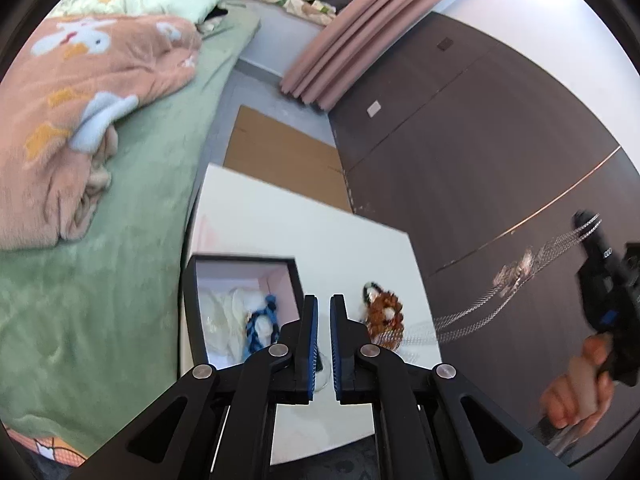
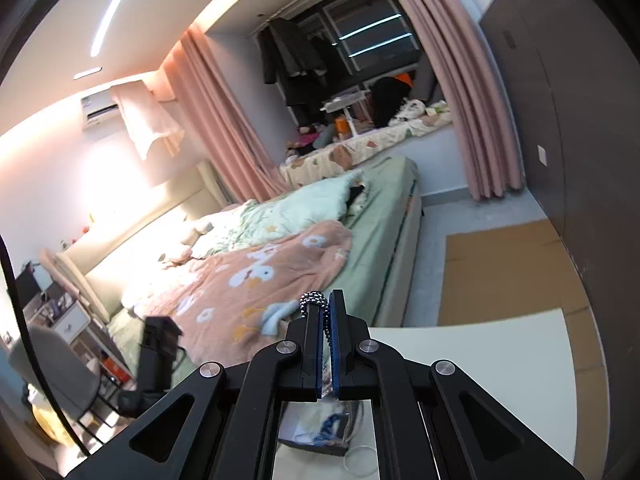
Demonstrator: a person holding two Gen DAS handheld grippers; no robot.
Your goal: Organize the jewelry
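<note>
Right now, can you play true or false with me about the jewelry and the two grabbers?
1. The right gripper pinches a silver chain. True.
2. The left gripper holds the brown furry piece. False: it holds nothing; the piece lies on the white table.
3. The black box has blue braided jewelry inside. True.
4. The chain lies flat in the box. False: it hangs in the air.

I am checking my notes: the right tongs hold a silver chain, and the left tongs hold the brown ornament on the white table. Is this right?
Not quite. The left tongs hold nothing; the left wrist view shows their jaws nearly shut with nothing between, and the brown ornament lies on the white table beyond them. The right tongs do hold the silver chain.
</note>
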